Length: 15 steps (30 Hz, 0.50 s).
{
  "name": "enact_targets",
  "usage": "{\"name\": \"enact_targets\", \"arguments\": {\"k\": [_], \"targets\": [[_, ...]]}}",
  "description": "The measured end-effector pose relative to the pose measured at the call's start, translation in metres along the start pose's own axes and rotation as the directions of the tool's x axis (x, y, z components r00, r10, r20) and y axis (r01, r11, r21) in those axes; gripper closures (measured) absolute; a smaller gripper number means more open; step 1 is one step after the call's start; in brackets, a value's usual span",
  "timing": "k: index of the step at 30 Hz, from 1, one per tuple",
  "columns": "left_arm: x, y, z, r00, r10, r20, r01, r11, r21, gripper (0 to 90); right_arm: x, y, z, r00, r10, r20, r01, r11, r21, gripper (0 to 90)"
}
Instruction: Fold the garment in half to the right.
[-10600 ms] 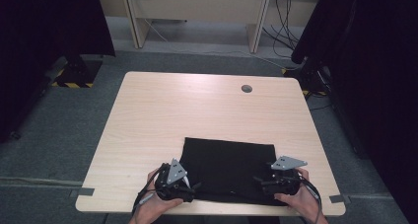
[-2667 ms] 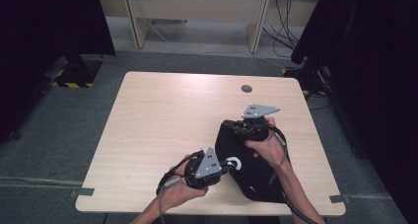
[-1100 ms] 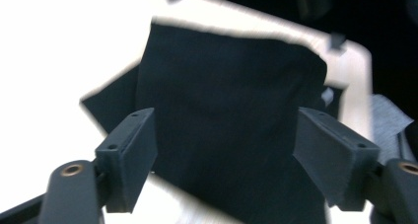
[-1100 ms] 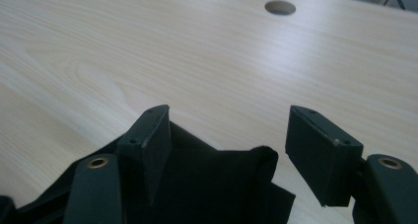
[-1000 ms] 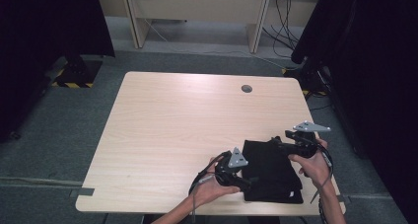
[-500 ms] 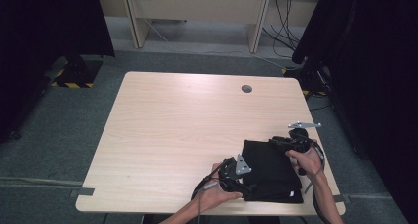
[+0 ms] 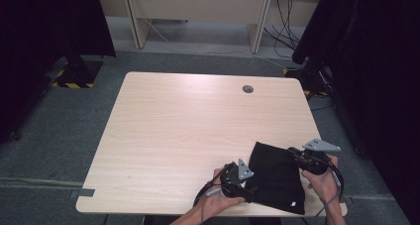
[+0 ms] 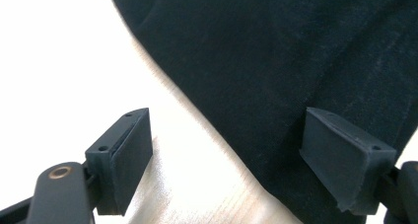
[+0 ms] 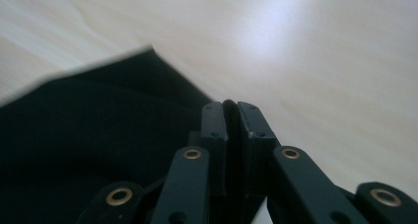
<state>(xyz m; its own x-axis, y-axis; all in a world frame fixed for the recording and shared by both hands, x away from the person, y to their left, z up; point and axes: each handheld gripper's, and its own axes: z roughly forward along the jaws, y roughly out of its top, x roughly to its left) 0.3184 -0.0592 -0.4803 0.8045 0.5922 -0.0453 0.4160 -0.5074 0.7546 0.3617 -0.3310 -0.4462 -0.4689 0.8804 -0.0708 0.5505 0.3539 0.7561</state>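
Lower right of the worktop: my right gripper had just closed, pinching the black cloth; left gripper stood open over its edge.

Pale wooden counter spreads out ahead of my fingers, with its round cable hole far beyond them. Grey carpet floor lies off to the side, and cables hang at the far wall.

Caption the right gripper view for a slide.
Right gripper shut on the folded black cloth's edge, pale wooden table beyond.
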Motion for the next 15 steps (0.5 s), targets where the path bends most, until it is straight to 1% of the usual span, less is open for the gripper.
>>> {"name": "enact_targets", "arguments": {"k": [1, 2, 4, 7, 8, 9, 10, 11, 13, 14, 15], "targets": [[-0.001, 0.000, 0.000, 1.0000, 0.000, -0.001, 0.000, 1.0000, -0.001, 19.7, -0.003, -0.013, 0.006, 0.9999, 0.013, 0.010, -0.013, 0.999, 0.038, 82.6], [-0.001, 0.000, 0.000, 1.0000, 0.003, 0.003, -0.003, 1.0000, -0.004, 20.5, -0.003, -0.017, 0.009, 0.9998, 0.015, 0.009, -0.015, 0.999, 0.050, 82.5], [-0.001, -0.001, 0.000, 1.0000, 0.003, 0.007, -0.003, 1.0000, -0.007, 20.8, -0.003, -0.019, 0.012, 0.9996, 0.026, 0.011, -0.026, 0.999, 0.037, 82.3], [0.000, -0.004, -0.003, 0.9999, 0.009, 0.010, -0.009, 0.9999, -0.009, 21.7, -0.002, -0.015, 0.014, 0.9997, 0.012, 0.020, -0.013, 0.999, 0.045, 81.6], [0.000, -0.004, -0.005, 0.9999, 0.008, 0.013, -0.008, 0.9999, -0.008, 21.9, -0.002, -0.014, 0.017, 0.9997, 0.020, 0.015, -0.020, 0.999, 0.041, 81.6], [0.002, -0.006, -0.007, 0.9998, 0.011, 0.014, -0.011, 0.9999, -0.001, 21.9, -0.001, -0.013, 0.020, 0.9996, 0.027, 0.008, -0.028, 0.999, 0.035, 81.7], [0.003, -0.007, -0.010, 0.9998, 0.018, 0.012, -0.018, 0.9998, 0.000, 21.9, -0.001, -0.010, 0.025, 0.9992, 0.039, -0.011, -0.039, 0.999, 0.027, 81.5], [0.005, -0.009, -0.015, 0.9993, 0.038, 0.005, -0.038, 0.9993, 0.001, 22.0, 0.000, -0.006, 0.030, 0.9985, 0.044, -0.032, -0.043, 0.999, 0.022, 81.4], [0.010, -0.015, -0.024, 0.9978, 0.065, -0.011, -0.064, 0.9976, 0.027, 21.8, 0.006, 0.003, 0.043, 0.9966, 0.047, -0.067, -0.046, 0.999, 0.016, 81.2], [0.014, -0.018, -0.030, 0.9978, 0.065, -0.014, -0.065, 0.9977, 0.021, 21.6, 0.010, 0.009, 0.049, 0.9962, 0.038, -0.078, -0.037, 0.999, 0.012, 81.0], [0.020, -0.021, -0.036, 0.9984, 0.054, -0.016, -0.054, 0.9984, 0.016, 21.6, 0.014, 0.015, 0.056, 0.9950, 0.034, -0.094, -0.033, 0.999, 0.011, 80.7]]}}
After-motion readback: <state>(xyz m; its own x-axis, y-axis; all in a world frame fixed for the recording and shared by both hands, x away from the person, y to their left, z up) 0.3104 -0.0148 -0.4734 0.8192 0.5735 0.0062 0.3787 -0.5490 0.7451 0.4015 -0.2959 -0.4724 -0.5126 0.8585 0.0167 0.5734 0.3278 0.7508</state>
